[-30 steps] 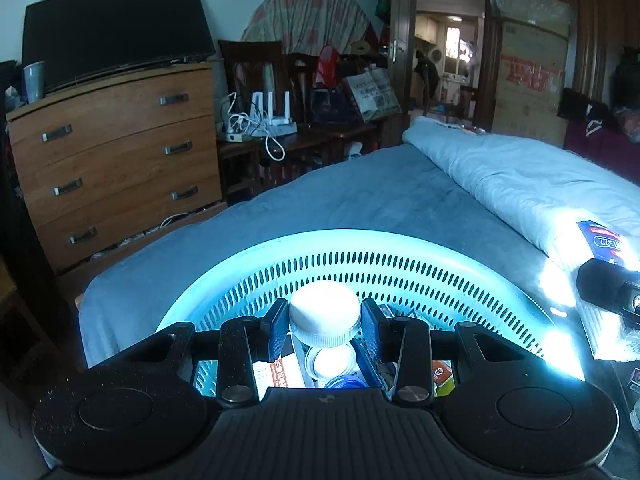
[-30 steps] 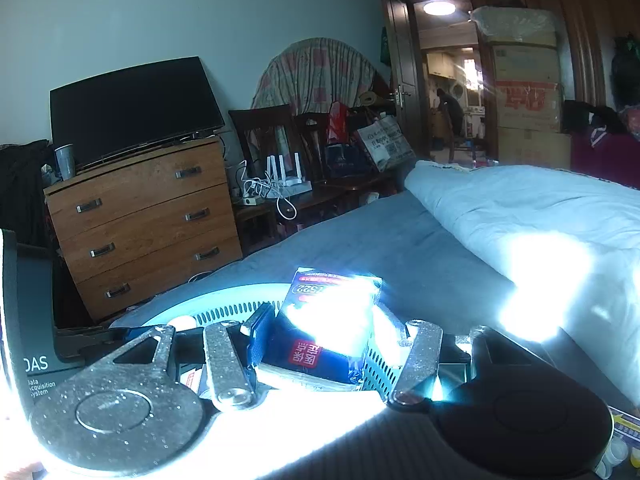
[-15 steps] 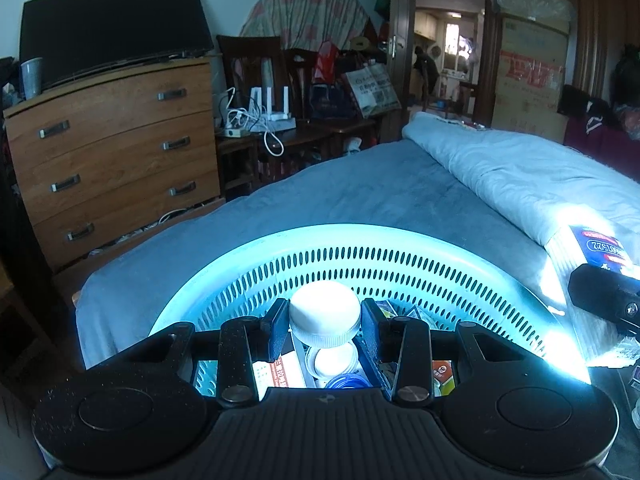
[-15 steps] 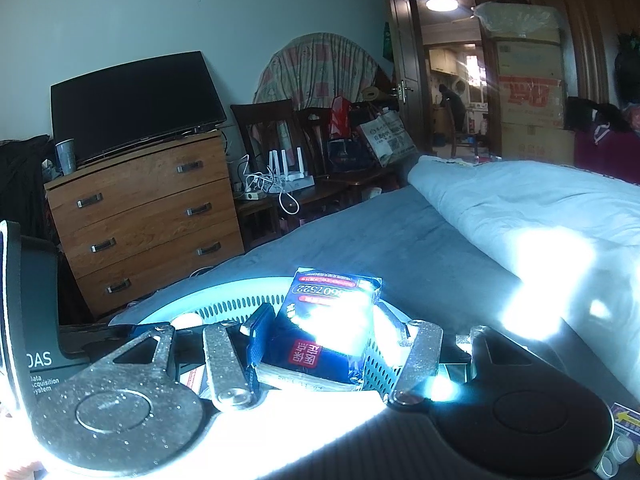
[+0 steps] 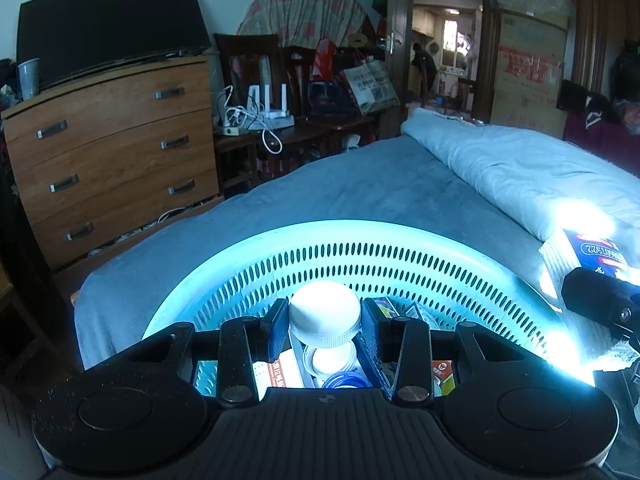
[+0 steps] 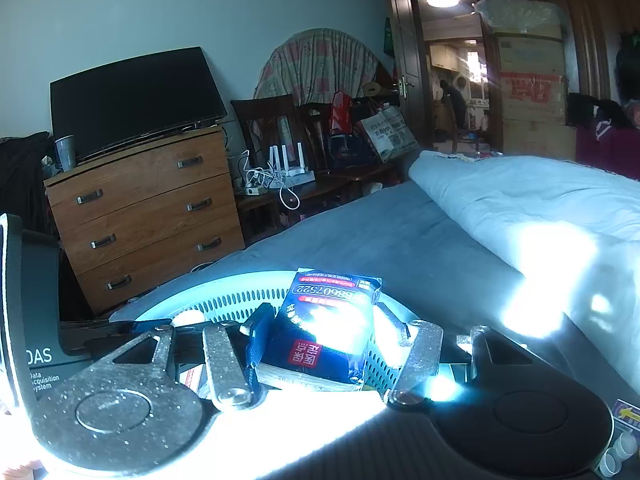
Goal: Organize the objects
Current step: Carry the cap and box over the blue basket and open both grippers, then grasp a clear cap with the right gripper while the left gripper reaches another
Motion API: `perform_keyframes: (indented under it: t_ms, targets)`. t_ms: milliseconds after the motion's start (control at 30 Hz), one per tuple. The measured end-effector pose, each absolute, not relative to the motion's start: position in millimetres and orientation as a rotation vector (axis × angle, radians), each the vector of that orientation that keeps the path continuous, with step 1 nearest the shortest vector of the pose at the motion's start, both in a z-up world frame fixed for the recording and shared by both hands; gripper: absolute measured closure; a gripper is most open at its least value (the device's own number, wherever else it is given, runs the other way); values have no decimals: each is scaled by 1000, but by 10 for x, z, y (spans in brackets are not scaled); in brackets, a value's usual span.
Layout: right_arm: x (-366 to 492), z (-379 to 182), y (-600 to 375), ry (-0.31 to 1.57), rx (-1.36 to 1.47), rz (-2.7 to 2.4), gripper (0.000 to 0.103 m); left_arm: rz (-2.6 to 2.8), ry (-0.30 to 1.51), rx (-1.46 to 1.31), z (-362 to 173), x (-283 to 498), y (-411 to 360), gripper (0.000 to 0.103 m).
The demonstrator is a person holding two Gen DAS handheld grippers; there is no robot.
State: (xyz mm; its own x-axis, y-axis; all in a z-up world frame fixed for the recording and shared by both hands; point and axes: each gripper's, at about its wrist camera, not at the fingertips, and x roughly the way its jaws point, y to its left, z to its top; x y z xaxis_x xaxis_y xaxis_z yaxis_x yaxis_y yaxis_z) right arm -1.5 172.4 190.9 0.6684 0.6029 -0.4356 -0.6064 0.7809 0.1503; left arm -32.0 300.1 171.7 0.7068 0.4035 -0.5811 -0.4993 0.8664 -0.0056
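Observation:
My left gripper (image 5: 324, 314) is shut on a white-capped bottle (image 5: 325, 315) and holds it over the inside of a pale blue slotted basket (image 5: 352, 240) on the bed. Small boxes and a blue ring lie in the basket below the bottle. My right gripper (image 6: 326, 328) is shut on a dark blue packet with red labels (image 6: 326, 328), just above the basket's right rim (image 6: 248, 300). The packet and right gripper also show at the right edge of the left wrist view (image 5: 596, 252).
The basket sits on a blue bed sheet (image 5: 360, 196) with a rolled light quilt (image 5: 520, 168) on the right. A wooden dresser (image 5: 112, 152) with a TV stands left. A cluttered side table and chairs are behind. Small white caps (image 6: 618, 454) lie at the lower right.
Both grippers rose slightly and held their loads. The packet in the right gripper sits a little higher against the basket's rim. The bottle stays clamped in the left gripper.

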Motion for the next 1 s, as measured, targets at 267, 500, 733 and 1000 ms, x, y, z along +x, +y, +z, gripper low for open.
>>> perform_keyframes:
  t_ms: [267,500,733,1000]
  targets:
    - [-8,1874,1708,496,-9,687,46,501,609,-160,1698,-317,3000,62]
    - [-53,1878,1679,478,-10,685,40,511,601,-157,1711,-320,2979,44]
    - [-321,1769,1059,401,23,595,30,405,541,-132,1869,-346,2585,44]
    - [-443,874,-857,536,44,185,27,14,484,11,1732,-243,1149,39]
